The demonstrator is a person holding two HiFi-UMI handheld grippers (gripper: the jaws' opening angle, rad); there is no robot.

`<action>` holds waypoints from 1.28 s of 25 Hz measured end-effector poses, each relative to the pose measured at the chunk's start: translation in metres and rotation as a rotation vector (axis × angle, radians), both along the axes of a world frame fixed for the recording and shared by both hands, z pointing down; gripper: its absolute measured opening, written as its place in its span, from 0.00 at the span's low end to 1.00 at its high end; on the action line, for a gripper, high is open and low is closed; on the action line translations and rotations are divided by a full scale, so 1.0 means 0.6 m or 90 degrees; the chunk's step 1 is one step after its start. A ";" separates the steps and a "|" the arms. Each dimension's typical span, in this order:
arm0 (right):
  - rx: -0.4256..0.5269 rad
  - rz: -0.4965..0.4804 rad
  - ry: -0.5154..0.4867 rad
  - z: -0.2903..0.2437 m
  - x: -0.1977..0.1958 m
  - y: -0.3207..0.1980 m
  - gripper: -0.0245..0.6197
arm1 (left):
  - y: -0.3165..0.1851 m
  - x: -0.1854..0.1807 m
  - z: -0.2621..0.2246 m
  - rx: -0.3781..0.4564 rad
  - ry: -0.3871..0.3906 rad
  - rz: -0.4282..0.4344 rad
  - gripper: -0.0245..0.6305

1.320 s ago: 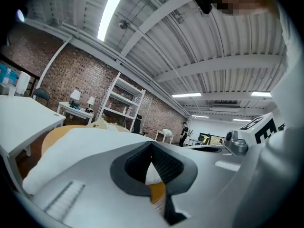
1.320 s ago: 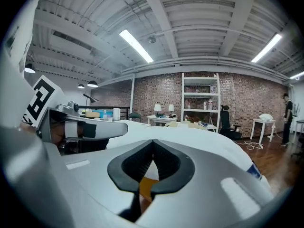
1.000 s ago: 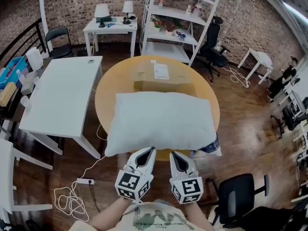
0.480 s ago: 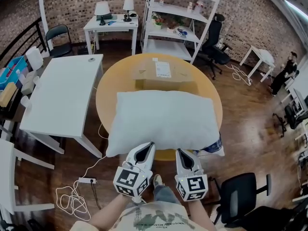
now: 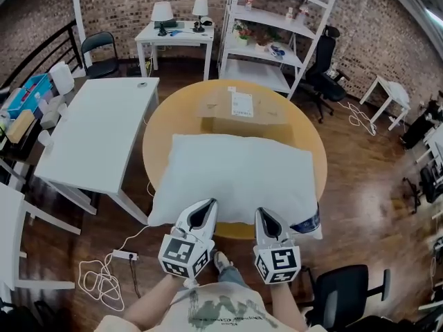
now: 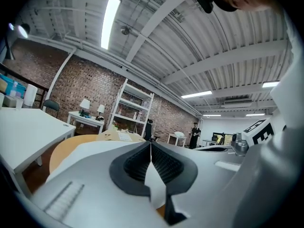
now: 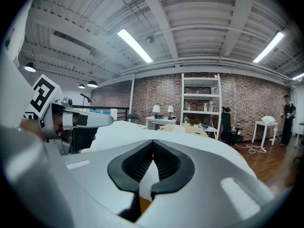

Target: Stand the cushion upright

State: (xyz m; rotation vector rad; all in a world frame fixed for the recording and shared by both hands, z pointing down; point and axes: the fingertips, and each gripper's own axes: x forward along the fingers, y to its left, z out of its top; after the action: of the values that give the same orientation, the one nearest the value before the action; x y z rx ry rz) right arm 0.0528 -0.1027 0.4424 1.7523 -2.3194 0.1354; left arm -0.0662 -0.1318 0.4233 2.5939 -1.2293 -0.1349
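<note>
Brick walls stand behind a white desk with two lamps (image 5: 176, 37) and a tall white shelf (image 5: 270, 40). At the left is a long white table (image 5: 97, 130), and beside it a round wooden table (image 5: 163, 126) that carries a cardboard box (image 5: 221, 113). The box has a white label (image 5: 242, 104), but its print is too small to read. The cushion (image 5: 235, 175), plain white, lies flat on the round table in front of the box, and its near edge hangs over the rim. The left gripper (image 5: 205, 204) and the right gripper (image 5: 264, 211) both meet this near edge. Each has its jaws pressed together, with white cushion cloth pinched between the pads. Each marker cube (image 5: 183, 256) shows black-and-white squares and no words. A black office chair (image 5: 346, 296) stands at the far right.
</note>
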 end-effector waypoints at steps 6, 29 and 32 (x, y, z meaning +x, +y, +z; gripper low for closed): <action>0.005 -0.016 0.004 -0.003 0.035 -0.040 0.04 | -0.036 0.025 -0.002 0.005 -0.023 -0.024 0.04; -0.075 -0.002 -0.009 0.041 0.297 -0.154 0.28 | -0.208 -0.049 0.078 -0.162 -0.167 -0.035 0.53; -0.081 0.006 -0.031 0.048 0.331 -0.163 0.31 | -0.225 -0.074 0.095 -0.191 -0.190 -0.032 0.54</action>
State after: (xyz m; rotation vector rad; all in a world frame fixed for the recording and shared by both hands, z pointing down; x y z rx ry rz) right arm 0.2515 -0.2007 0.4714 1.7168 -2.2809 0.3232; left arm -0.1106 -0.2670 0.4805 2.3784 -1.2955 0.4103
